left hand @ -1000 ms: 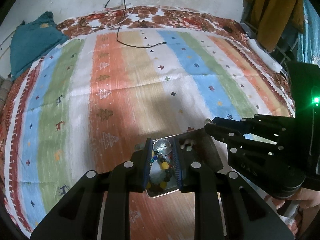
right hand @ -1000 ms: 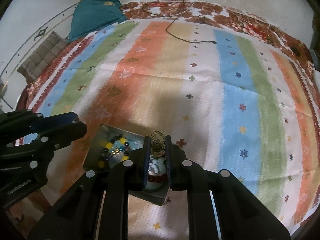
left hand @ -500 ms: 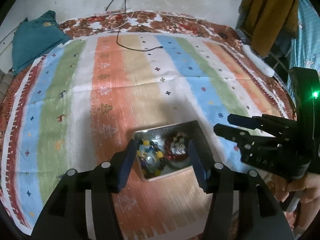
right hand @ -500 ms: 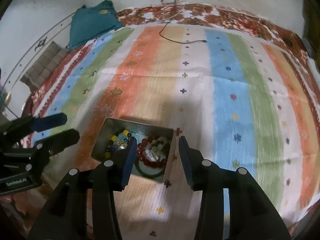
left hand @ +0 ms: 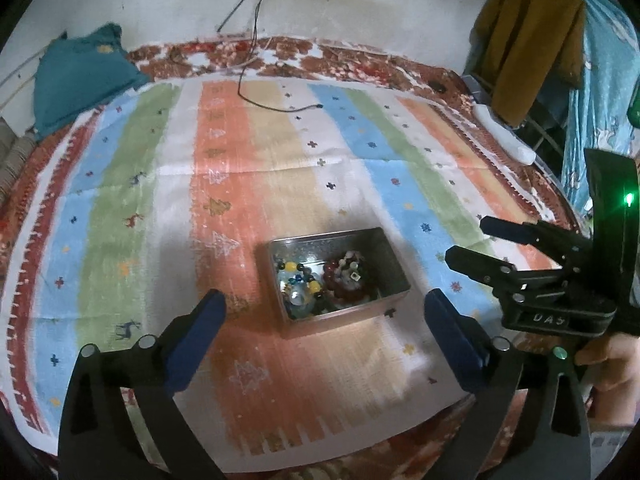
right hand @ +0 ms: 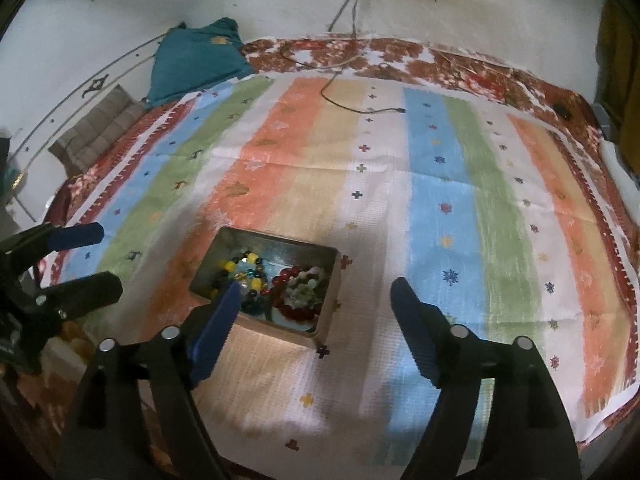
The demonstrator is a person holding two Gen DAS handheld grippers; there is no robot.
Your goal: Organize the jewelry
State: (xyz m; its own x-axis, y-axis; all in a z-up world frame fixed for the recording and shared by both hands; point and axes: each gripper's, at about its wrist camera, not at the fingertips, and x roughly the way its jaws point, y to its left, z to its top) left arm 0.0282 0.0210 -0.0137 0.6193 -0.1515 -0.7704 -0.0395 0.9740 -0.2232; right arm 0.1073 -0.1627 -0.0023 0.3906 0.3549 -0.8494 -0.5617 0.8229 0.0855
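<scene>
A small open metal tin point(left hand: 394, 268) sits on the striped cloth. A yellow and blue bead bracelet point(left hand: 298, 280) lies in its left half and a dark red bead bracelet point(left hand: 346, 280) in its right. My left gripper point(left hand: 325, 300) hovers above the tin's near side, its jaws opening wide with nothing between the pads. My right gripper point(right hand: 317, 286) hangs over the same tin point(right hand: 280, 240), jaws also opening and empty, above the red beads point(right hand: 296, 292). Each gripper shows in the other's view: the right gripper point(left hand: 468, 240) and the left gripper point(right hand: 106, 258).
The striped cloth point(left hand: 248, 184) covers a patterned bed. A black cable point(left hand: 280, 108) trails across its far side, by a teal cushion point(left hand: 80, 76). A mustard garment point(left hand: 528, 48) and a white power strip point(left hand: 504, 140) are at the right. A hand point(left hand: 608, 364) holds the right gripper.
Both grippers were nearly shut on small jewelry pieces just over the tin. They have opened wide, let the pieces go and drawn back and up, so the whole tin now shows.
</scene>
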